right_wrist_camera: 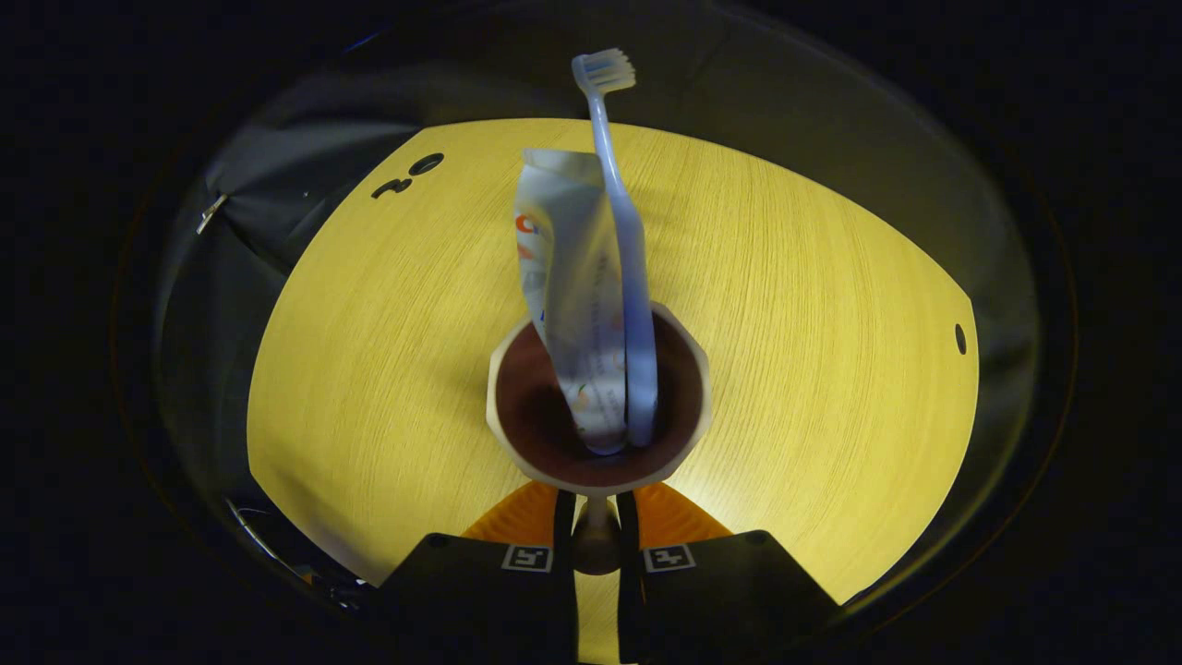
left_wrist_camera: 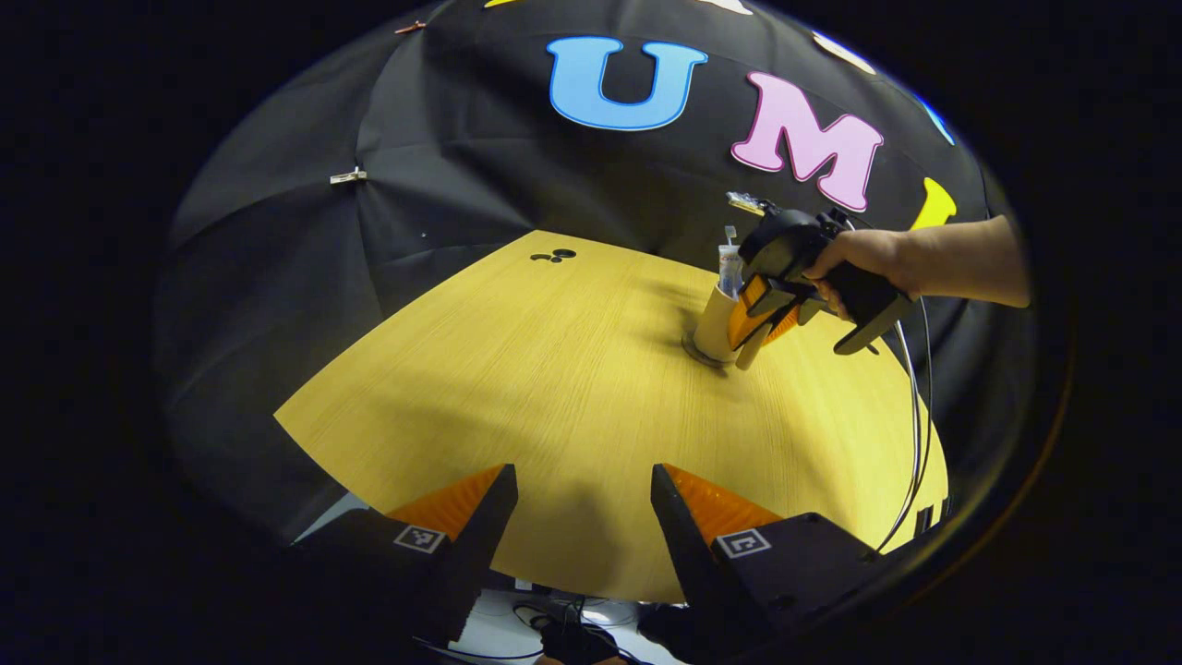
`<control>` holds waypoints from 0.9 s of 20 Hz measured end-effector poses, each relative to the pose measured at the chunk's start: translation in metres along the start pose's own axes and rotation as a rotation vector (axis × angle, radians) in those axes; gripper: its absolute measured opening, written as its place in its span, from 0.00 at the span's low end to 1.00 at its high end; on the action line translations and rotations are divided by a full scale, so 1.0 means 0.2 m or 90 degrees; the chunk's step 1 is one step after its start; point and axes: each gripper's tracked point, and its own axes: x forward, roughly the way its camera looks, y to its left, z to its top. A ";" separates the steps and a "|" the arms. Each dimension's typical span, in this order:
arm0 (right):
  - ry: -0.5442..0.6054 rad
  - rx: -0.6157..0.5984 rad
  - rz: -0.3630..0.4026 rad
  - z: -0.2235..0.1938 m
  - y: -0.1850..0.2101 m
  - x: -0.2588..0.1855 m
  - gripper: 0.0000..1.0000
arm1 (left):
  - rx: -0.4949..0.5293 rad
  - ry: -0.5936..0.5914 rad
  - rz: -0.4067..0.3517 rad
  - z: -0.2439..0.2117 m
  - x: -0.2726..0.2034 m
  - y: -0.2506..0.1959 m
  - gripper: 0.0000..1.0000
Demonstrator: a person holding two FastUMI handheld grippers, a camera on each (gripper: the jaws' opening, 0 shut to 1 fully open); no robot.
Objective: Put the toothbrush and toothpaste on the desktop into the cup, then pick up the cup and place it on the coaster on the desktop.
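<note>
looking down from the right gripper, whose two fingers are closed tight on the near wall of a cup, with a toothpaste tube and toothbrush standing inside it, bristles up, above a yellow wooden desktop.

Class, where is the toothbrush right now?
In the right gripper view, the toothbrush stands in the cup, bristles up, beside the toothpaste.

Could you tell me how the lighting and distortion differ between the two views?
Left gripper view: evenly lit, desktop edges bowed by the fisheye, soft shadow beside the cup. Right gripper view: bright at the centre, dim rim, toothbrush stretched and bent.
</note>
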 end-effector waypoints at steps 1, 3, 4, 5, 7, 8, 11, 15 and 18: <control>0.000 0.004 0.004 0.00 0.00 -0.01 0.23 | 0.001 0.002 -0.001 -0.01 0.00 0.00 0.91; -0.009 0.006 0.011 0.01 -0.01 -0.03 0.29 | 0.004 0.005 -0.004 0.00 0.00 -0.01 0.91; -0.012 0.005 0.018 0.01 -0.01 -0.06 0.29 | 0.005 0.003 -0.005 0.00 0.01 -0.02 0.91; -0.020 0.005 0.026 0.02 0.01 -0.06 0.41 | 0.005 0.003 -0.008 0.01 0.01 -0.02 0.91; -0.038 0.009 0.032 0.04 0.01 -0.10 0.69 | 0.007 0.002 -0.013 0.02 0.01 -0.04 0.91; -0.046 0.015 0.039 0.05 0.01 -0.14 0.77 | 0.009 0.002 -0.016 0.03 0.02 -0.06 0.91; -0.075 0.049 0.066 0.05 0.00 -0.24 0.99 | 0.020 -0.001 -0.030 0.05 0.03 -0.11 0.91; -0.128 0.073 0.079 -0.01 -0.12 -0.45 0.99 | 0.040 -0.002 -0.060 0.08 0.04 -0.23 0.91; -0.188 0.092 0.087 -0.06 -0.22 -0.62 0.99 | 0.049 -0.007 -0.087 0.16 0.03 -0.34 0.91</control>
